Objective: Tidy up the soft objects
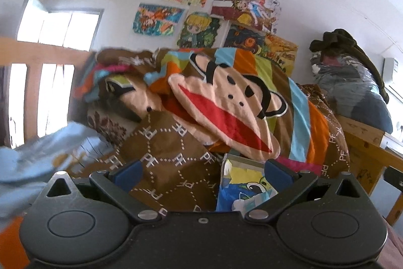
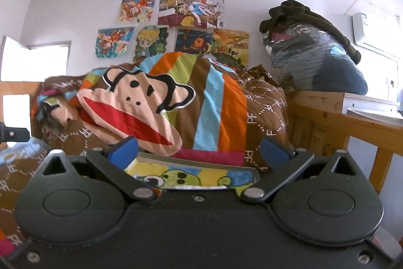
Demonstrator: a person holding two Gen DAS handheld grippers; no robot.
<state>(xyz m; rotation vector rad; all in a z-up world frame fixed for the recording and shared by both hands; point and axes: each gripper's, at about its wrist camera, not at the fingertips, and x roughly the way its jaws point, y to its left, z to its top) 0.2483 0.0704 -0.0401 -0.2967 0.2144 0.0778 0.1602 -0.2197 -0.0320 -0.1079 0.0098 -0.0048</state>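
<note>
Hovering spread-jawed and empty near the heaped monkey quilt [image 1: 226, 102], both hand-held grippers, left [image 1: 201, 169] and right [image 2: 199, 146], risk pinching one loose fold and dragging the pile apart.

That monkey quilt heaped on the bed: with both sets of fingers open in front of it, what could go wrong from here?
1. The monkey quilt is a bulky, crumpled heap; open fingers might pinch only one fold, so the rest could drag or slump.
2. A flat cartoon picture lies right at the quilt's lower edge between the fingers, and may get caught up with the fabric.
3. A blurred light-blue cloth lies beside the left gripper and could snag.
</note>
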